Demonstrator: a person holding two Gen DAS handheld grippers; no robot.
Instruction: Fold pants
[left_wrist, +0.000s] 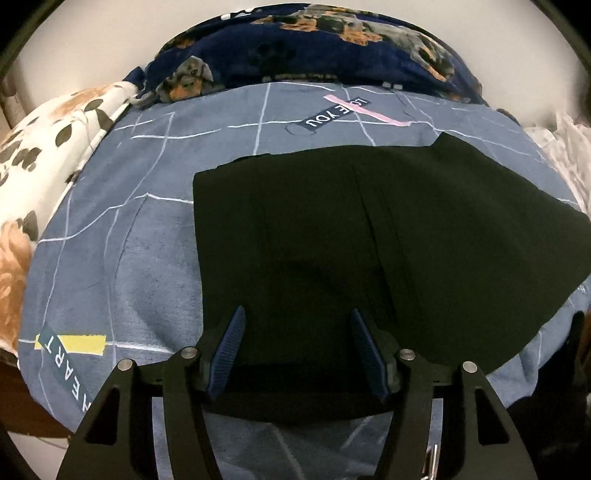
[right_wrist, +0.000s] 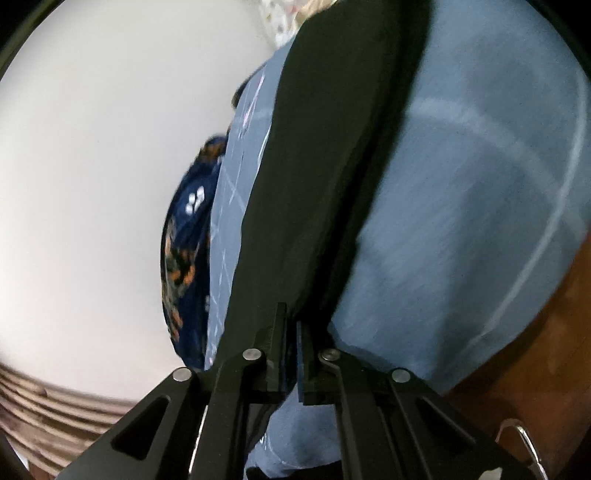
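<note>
Black pants lie folded flat on a blue-grey bedsheet with white grid lines. My left gripper hovers over their near edge, open, its blue pads spread apart with only cloth below them. In the right wrist view the pants run as a long dark band straight up from the fingertips. My right gripper is shut, and the end of the black cloth is pinched between its pads. That end hangs a little above the sheet and casts a dark shadow along it.
A navy blanket with dog prints is bunched at the far side of the bed, against a white wall. A white floral quilt lies at the left. The brown wooden bed frame shows at the near edge.
</note>
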